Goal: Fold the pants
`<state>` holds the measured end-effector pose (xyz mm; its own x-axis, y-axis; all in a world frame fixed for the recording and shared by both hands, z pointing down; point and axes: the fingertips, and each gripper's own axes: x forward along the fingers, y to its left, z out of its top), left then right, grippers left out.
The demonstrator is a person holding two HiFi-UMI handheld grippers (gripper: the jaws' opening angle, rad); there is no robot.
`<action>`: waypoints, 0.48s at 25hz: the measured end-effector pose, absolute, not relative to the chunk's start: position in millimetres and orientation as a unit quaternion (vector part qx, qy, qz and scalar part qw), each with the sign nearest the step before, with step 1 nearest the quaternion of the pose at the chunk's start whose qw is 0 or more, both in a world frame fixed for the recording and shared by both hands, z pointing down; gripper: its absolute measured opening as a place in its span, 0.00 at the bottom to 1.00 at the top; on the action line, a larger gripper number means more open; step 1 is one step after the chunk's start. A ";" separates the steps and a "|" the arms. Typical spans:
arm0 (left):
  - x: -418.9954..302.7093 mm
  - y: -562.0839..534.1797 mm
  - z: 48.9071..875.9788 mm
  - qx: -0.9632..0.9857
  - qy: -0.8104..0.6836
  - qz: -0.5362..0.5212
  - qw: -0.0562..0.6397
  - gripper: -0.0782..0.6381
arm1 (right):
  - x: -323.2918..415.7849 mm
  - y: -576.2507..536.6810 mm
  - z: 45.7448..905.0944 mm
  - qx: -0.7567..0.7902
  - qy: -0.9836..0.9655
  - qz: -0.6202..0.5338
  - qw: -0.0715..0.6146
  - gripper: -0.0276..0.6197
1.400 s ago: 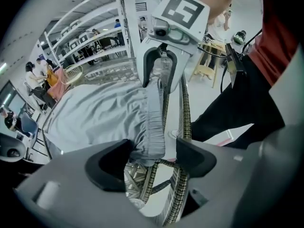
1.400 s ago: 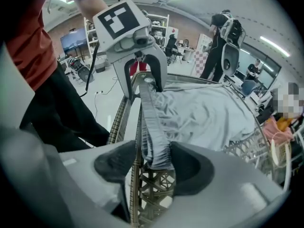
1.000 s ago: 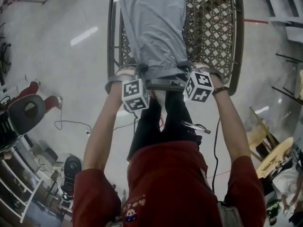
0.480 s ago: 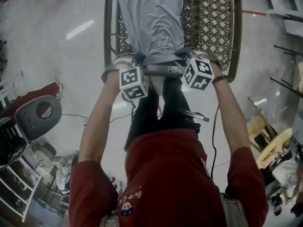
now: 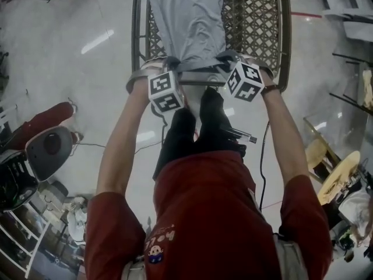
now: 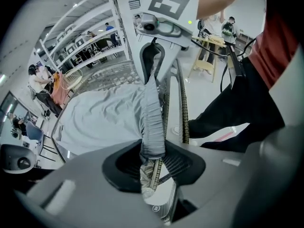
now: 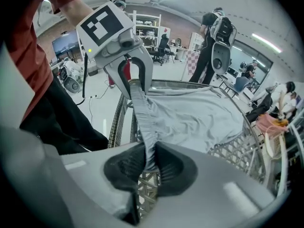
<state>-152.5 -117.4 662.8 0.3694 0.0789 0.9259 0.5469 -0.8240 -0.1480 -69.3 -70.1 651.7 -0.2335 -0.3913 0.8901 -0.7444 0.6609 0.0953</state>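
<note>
Grey pants (image 5: 186, 22) lie lengthwise on a metal lattice table (image 5: 253, 22), waistband at the near edge. My left gripper (image 5: 171, 66) pinches the waistband's left end and my right gripper (image 5: 225, 62) its right end. In the left gripper view the gathered waistband (image 6: 152, 122) runs into the left gripper (image 6: 153, 158), whose pads press on it. In the right gripper view the band (image 7: 142, 122) is clamped in the right gripper (image 7: 147, 163). Both pairs of jaws have just been closing on the fabric. The band stretches taut between the grippers, slightly above the table.
The table's rim (image 5: 135, 39) frames the pants, with bare lattice to their right. The person's black-trousered legs (image 5: 198, 133) stand against the near edge. A cable (image 5: 263, 156) trails on the floor. A grey chair (image 5: 49, 147) is at left, wooden furniture (image 5: 338, 182) at right.
Both grippers have closed on the waistband ends. They have risen a little, lifting the near edge of the pants off the table.
</note>
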 end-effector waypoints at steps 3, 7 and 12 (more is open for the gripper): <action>-155.2 -113.1 654.4 -0.799 -0.194 -0.523 0.223 0.28 | -72.4 -66.4 643.3 0.378 -0.762 0.173 0.496 0.12; -171.3 -89.6 643.1 -0.799 -0.202 -0.518 0.229 0.28 | -88.7 -44.1 632.8 0.377 -0.759 0.170 0.503 0.12; -197.0 -66.7 641.1 -0.796 -0.218 -0.516 0.229 0.28 | -116.0 -19.7 630.4 0.359 -0.758 0.176 0.515 0.12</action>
<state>-197.0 -66.7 641.1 0.3724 0.1108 0.9214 0.5843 -0.7994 -0.1400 -116.0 -19.7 630.4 -0.2122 -0.3637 0.9070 -0.7255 0.6805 0.1031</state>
